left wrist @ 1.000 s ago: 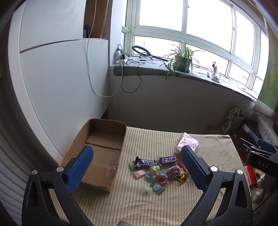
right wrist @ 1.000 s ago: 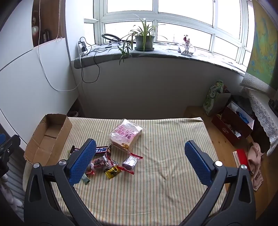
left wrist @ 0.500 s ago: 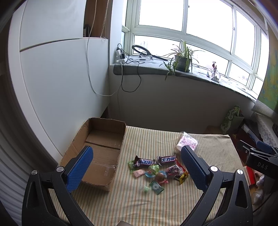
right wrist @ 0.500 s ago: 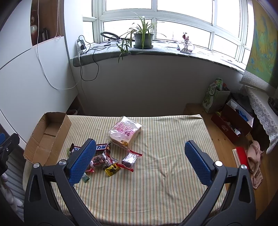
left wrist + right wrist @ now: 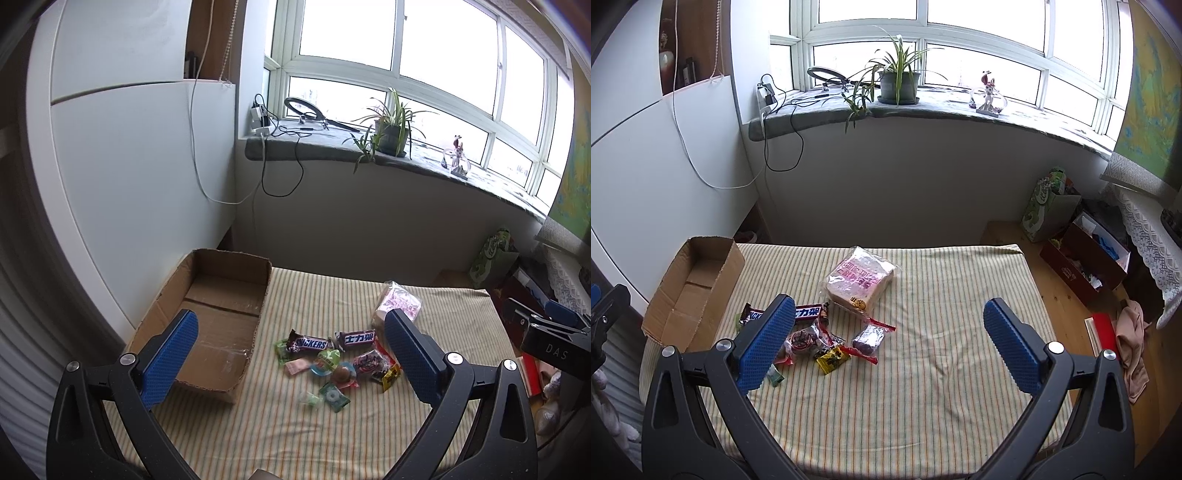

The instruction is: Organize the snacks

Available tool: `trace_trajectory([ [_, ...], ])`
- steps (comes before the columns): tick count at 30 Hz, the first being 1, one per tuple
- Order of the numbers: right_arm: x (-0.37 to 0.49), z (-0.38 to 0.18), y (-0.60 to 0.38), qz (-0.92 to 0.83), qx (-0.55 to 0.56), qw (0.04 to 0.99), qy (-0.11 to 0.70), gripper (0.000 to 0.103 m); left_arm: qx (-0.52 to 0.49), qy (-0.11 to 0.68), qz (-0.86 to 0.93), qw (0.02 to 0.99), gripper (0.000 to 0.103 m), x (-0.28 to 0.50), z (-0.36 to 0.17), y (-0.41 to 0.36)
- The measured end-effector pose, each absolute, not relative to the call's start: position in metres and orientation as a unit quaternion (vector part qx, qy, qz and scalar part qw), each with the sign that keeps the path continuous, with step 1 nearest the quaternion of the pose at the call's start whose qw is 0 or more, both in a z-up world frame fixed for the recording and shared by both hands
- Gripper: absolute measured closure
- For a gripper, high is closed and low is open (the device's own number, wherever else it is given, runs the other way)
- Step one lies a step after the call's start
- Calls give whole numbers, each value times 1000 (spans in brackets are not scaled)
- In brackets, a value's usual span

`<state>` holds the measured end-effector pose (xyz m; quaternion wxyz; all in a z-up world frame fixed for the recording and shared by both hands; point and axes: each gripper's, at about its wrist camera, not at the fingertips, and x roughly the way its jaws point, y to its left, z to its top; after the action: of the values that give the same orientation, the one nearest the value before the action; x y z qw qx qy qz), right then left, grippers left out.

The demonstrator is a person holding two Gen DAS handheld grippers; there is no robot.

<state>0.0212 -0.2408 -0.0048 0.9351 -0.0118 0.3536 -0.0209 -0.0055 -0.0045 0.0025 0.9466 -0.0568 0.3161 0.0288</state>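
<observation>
Both views have drifted slightly back; glossy crinkled snacks (image 5: 332,360) lie at twelve o'clock between left gripper (image 5: 291,350)'s spread jaws, corrugated cardboard box (image 5: 210,317) at ten; right gripper (image 5: 888,332) likewise gapes.

A striped cloth (image 5: 923,369) covers the table, and a cardboard box (image 5: 207,321) sits at its left edge, open side up. Just right of the box lies a cluster of small snacks (image 5: 332,362): two chocolate bars (image 5: 310,344) end to end on its far side, wrapped sweets (image 5: 334,397) nearer. A bagged loaf of bread (image 5: 860,280) lies farther back, right of the cluster. Beyond the table a windowsill (image 5: 942,107) carries a potted plant (image 5: 897,79) and a figurine (image 5: 988,92) to its right. Boxes (image 5: 1082,266) stand on the floor to the right.
</observation>
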Motion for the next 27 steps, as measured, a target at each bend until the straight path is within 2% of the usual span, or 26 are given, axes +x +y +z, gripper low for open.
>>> trace_trajectory([
  [27, 19, -9, -240, -20, -12, 934, 357, 0, -57, 319, 28, 946, 2, -8, 3, -6],
])
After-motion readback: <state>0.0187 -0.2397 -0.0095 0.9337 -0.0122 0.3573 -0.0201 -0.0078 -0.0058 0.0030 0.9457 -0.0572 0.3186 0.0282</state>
